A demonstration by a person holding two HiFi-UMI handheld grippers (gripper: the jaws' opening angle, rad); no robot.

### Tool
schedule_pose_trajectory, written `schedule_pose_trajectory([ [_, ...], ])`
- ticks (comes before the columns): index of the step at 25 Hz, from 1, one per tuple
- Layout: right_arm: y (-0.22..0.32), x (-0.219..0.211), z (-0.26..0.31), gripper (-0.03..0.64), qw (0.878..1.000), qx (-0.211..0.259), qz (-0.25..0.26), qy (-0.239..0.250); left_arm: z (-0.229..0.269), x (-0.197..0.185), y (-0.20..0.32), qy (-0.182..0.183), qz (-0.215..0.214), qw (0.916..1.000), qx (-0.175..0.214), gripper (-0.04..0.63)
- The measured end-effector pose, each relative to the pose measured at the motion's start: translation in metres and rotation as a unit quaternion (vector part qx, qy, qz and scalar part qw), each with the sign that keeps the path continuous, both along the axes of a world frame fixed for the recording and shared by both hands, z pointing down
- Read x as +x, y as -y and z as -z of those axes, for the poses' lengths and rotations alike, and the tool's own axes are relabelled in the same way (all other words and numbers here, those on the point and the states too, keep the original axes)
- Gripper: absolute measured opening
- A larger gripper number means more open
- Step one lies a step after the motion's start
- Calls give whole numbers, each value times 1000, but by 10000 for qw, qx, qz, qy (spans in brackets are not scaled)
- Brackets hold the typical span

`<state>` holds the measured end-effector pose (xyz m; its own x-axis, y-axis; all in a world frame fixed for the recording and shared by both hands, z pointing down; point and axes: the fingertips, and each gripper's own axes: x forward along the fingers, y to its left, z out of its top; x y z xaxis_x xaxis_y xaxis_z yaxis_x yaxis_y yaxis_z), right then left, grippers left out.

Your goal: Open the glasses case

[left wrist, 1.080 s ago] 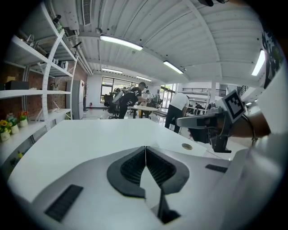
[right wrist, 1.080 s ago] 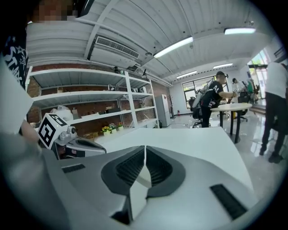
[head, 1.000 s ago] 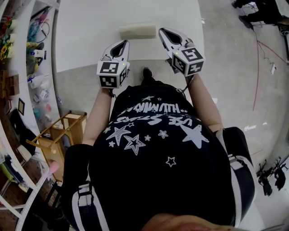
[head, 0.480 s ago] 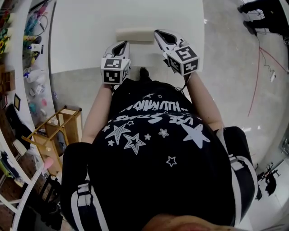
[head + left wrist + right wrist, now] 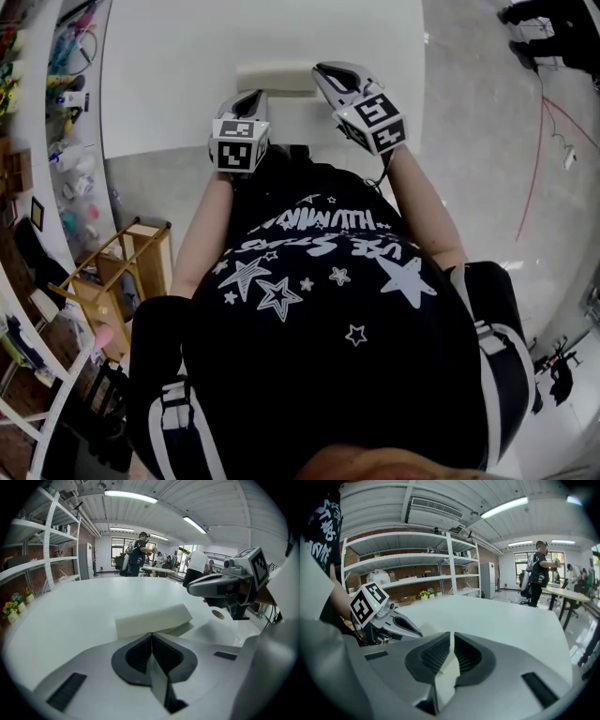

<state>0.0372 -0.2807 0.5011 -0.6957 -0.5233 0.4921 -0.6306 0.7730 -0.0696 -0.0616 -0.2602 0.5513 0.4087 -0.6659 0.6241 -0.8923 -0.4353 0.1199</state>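
Head view: glasses case [image 5: 275, 78] closed; left claw [image 5: 251, 95], right claw [image 5: 324, 69] pinched together, empty.

Shirt [image 5: 328, 281], black: two lines of white block lettering across the chest among white stars, seen upside down in the head view, so the words cannot be read with certainty. A cropped patch of the same white lettering shows at the top left corner of the right gripper view, also unreadable. Left cube [image 5: 234, 152] and right cube [image 5: 378, 122]: black-and-white square code patterns on each visible face, with no letters or numbers; nothing else in any view carries legible text, brand or sign.
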Motion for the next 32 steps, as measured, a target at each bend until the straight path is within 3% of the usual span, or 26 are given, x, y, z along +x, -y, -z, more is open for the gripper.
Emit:
schedule_pose_trajectory([
  [2,-1,-3,-3,18,9998,29,151,-144,-1,-1,0,11,16,10000,7,14],
  [10,-14,-19,-19,203,9913,167,987,-854,0,1,1,4,20,10000,-8,14],
  [14,-15,-22,-34,255,9841,200,1246,-1252,-3,0,4,-3,-20,10000,-35,14],
  [21,-10,-25,-47,270,9692,458,1585,-1826,-2,1,6,-64,-70,9999,-94,14],
  [26,-5,-29,-57,270,9514,853,1836,-2321,-2,-1,7,-100,-100,9998,-133,14],
  [32,-3,-31,-61,270,9468,969,1904,-2407,-4,-2,8,-116,-127,9997,-160,14],
])
